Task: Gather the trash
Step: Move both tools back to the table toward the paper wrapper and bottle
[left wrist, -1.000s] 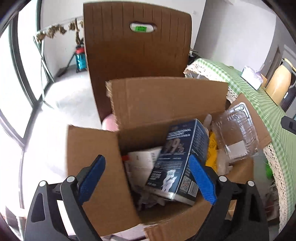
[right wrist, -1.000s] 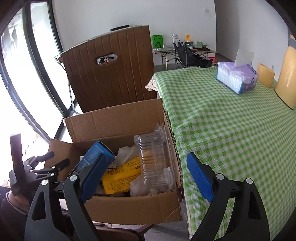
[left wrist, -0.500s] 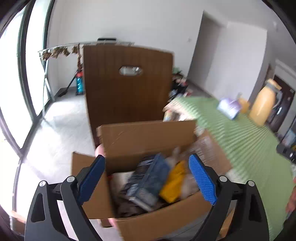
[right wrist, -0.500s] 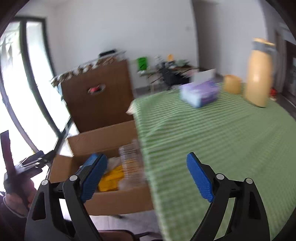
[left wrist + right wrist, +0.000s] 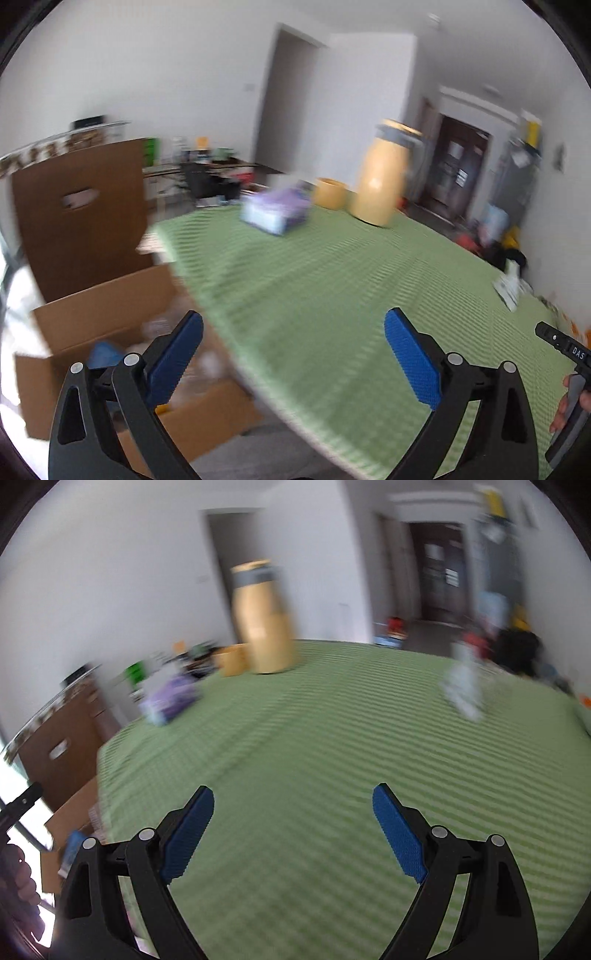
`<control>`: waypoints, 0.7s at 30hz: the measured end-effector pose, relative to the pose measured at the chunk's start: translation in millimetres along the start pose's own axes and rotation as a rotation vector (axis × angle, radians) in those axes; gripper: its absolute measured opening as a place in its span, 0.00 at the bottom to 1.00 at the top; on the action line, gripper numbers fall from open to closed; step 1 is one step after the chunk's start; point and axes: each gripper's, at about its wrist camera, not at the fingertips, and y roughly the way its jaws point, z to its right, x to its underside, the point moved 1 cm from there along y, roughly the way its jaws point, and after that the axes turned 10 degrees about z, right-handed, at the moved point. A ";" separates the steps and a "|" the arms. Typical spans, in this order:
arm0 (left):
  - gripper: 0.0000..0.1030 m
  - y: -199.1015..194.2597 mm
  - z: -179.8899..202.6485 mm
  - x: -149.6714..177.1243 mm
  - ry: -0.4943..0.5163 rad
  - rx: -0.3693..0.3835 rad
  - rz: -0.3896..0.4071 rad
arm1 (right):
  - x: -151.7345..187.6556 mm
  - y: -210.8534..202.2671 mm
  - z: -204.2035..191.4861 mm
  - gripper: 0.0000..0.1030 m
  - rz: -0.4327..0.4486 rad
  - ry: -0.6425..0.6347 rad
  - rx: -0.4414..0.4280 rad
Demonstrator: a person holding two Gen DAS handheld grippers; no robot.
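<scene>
A green checked tablecloth point(image 5: 332, 288) is covering the table, carrying a purple tissue pack point(image 5: 275, 212) at eleven o'clock, a yellow cup point(image 5: 328, 192) and tall yellow jug point(image 5: 382, 177) (blurred) at twelve, white packaging point(image 5: 463, 690) lying at two

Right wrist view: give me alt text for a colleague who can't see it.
The open, empty right gripper points across a green checked tablecloth, blurred by motion. At the far side stand a tall yellow jug, a yellow cup and a purple tissue pack; a blurred white item lies to the right. The cardboard box shows at the left edge.
</scene>
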 end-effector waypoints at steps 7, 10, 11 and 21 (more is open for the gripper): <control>0.93 39.7 122.0 5.2 0.127 0.170 -0.040 | 4.5 -21.9 108.4 0.82 0.012 0.153 0.160; 0.93 56.7 162.4 6.4 0.161 0.220 -0.055 | 4.3 -23.7 133.4 0.82 0.011 0.171 0.184; 0.93 63.3 178.5 7.2 0.170 0.238 -0.062 | 3.1 -22.6 142.1 0.82 0.007 0.171 0.193; 0.93 132.1 309.4 0.8 0.268 0.408 -0.119 | -65.1 18.8 208.5 0.82 0.015 0.197 0.220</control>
